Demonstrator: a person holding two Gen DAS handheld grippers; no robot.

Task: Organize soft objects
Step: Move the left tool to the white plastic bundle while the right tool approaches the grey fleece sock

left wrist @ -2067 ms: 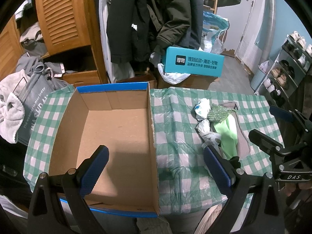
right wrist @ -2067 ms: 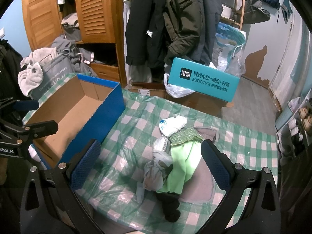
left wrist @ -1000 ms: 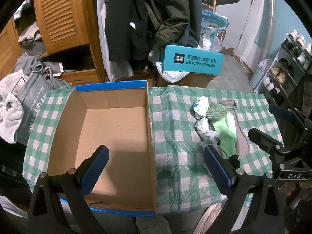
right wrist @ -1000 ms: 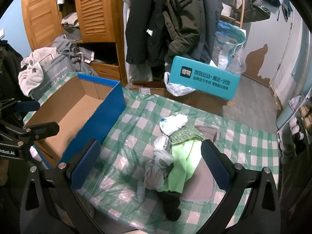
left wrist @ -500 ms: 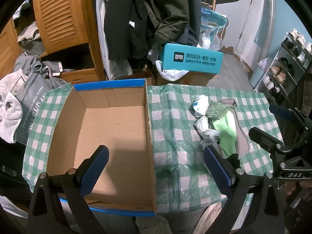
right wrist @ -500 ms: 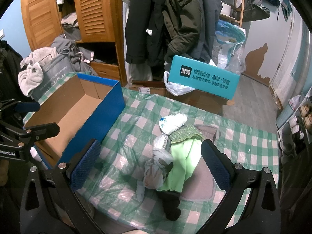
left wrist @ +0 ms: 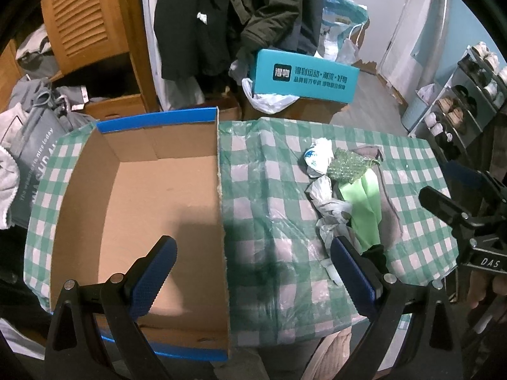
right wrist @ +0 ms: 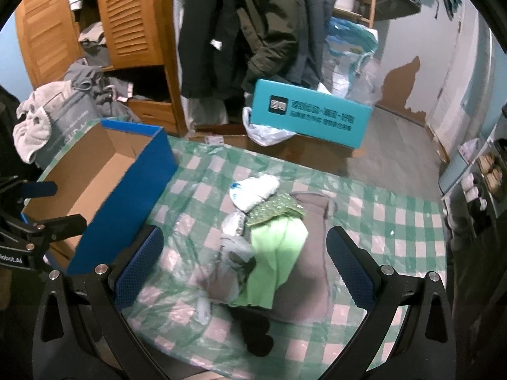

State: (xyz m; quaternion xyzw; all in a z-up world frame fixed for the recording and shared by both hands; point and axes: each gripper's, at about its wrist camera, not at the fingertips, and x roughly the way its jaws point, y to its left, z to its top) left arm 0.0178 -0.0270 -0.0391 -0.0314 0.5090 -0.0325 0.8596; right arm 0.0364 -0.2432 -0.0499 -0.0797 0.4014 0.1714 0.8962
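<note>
Checked tablecloth (right wrist: 380, 221); soft pile (right wrist: 269, 247) right of empty cardboard box (left wrist: 142, 196); left gripper (left wrist: 253, 272) and right gripper (right wrist: 244, 266) both spread, empty; risk: tangled pieces lifting together.

Louvered wooden wardrobe (right wrist: 126, 31) behind hanging dark coats (right wrist: 253, 25); pale blue walls (right wrist: 469, 63); shoe rack (left wrist: 469, 101) at right

Left gripper (left wrist: 255, 270) and right gripper (right wrist: 244, 262) hover, jaws spread wide.
</note>
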